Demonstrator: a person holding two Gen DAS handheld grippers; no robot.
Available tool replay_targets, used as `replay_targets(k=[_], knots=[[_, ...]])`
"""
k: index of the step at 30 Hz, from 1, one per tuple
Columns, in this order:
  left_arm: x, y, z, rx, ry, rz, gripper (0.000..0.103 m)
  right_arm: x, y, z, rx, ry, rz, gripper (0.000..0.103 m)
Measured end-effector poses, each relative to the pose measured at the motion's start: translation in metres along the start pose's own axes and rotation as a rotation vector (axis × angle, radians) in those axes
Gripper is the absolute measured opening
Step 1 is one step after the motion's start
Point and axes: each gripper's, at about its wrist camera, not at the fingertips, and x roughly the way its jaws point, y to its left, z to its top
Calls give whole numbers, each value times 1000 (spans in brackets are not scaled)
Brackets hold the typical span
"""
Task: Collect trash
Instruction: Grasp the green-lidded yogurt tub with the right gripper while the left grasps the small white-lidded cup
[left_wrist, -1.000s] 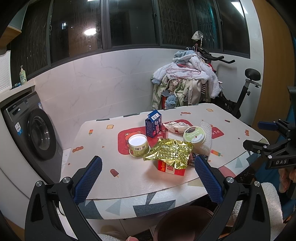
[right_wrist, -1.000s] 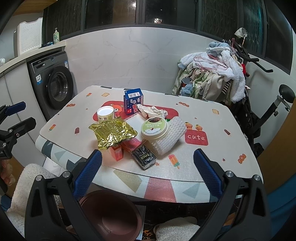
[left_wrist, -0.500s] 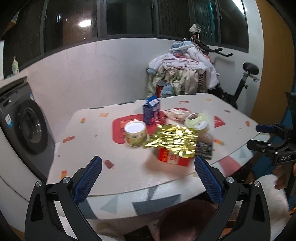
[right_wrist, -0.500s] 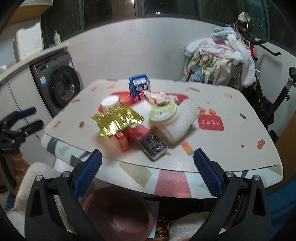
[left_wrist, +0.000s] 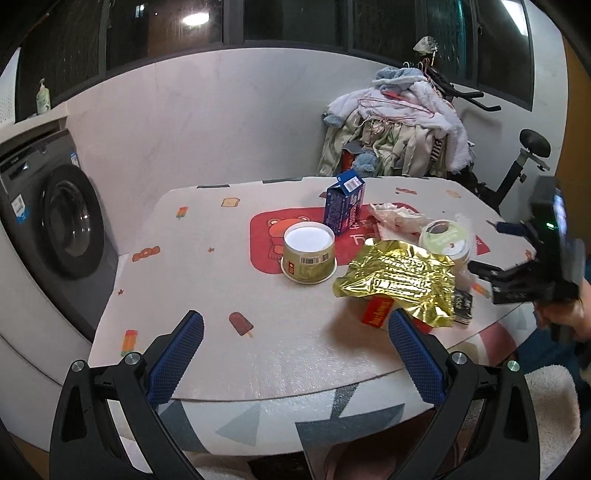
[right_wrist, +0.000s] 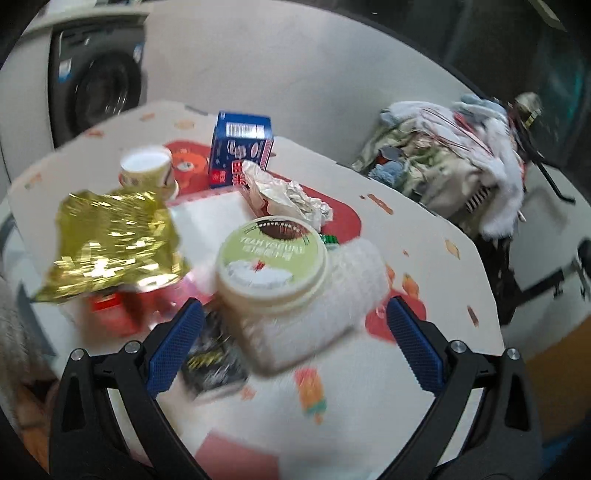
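Observation:
Trash lies in a heap on the table (left_wrist: 207, 280): a gold foil bag (left_wrist: 400, 278), a small cup with a white lid (left_wrist: 309, 253), a blue carton (left_wrist: 344, 206), a green-lidded tub (left_wrist: 445, 240) and crumpled paper (left_wrist: 395, 218). My left gripper (left_wrist: 295, 356) is open and empty over the table's near edge. My right gripper (right_wrist: 295, 341) is open and empty, just short of the green-lidded tub (right_wrist: 271, 264). That view also shows the foil bag (right_wrist: 110, 240), the carton (right_wrist: 240, 149), the cup (right_wrist: 146, 171), crumpled paper (right_wrist: 291, 197), a white foam sleeve (right_wrist: 332, 314) and a dark packet (right_wrist: 212, 363).
A washing machine (left_wrist: 55, 229) stands left of the table. A pile of clothes (left_wrist: 399, 125) hangs on an exercise bike (left_wrist: 524, 170) behind it. The right gripper's body (left_wrist: 535, 266) shows at the table's right edge in the left wrist view.
Both grippers have moved in toward the table. The right one has come much closer to the green-lidded tub and tilted down; its view is blurred. Both stay open.

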Motion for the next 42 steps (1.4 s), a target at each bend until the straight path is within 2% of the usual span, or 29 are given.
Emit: replay_targets(k=[8, 9, 10, 14, 17, 21, 24, 31, 32, 33, 34, 36, 38, 42], knots=[[26, 4, 4, -5, 20, -15, 98, 54, 8, 21, -86, 55, 64, 97], [29, 4, 5, -9, 23, -20, 98, 56, 8, 22, -87, 56, 75, 96], [32, 5, 6, -14, 26, -25, 98, 57, 9, 22, -84, 52, 92, 87], [46, 11, 13, -50, 46, -59, 98, 50, 3, 26, -40, 6, 138, 86], [65, 17, 24, -89, 56, -90, 98, 38, -8, 26, 14, -35, 136, 86], [100, 17, 44, -88, 82, -132, 98, 22, -28, 25, 95, -81, 130, 86], [139, 15, 59, -77, 141, -151, 98, 12, -43, 25, 161, -108, 131, 86], [227, 12, 73, -95, 290, -124, 97, -11, -62, 6, 289, -147, 150, 86], [236, 12, 73, -96, 306, -118, 93, -13, -64, 3, 299, -145, 152, 86], [242, 12, 73, -97, 318, -119, 82, -14, -64, -1, 307, -143, 152, 86], [247, 13, 73, -100, 331, -130, 76, -16, -64, -6, 314, -138, 147, 86], [245, 17, 75, -97, 321, -101, 75, -18, -64, -14, 324, -129, 142, 86], [239, 20, 76, -91, 305, -105, 75, -22, -65, -21, 346, -122, 145, 86], [206, 28, 80, -78, 259, -92, 75, -33, -65, -35, 378, -120, 153, 86]])
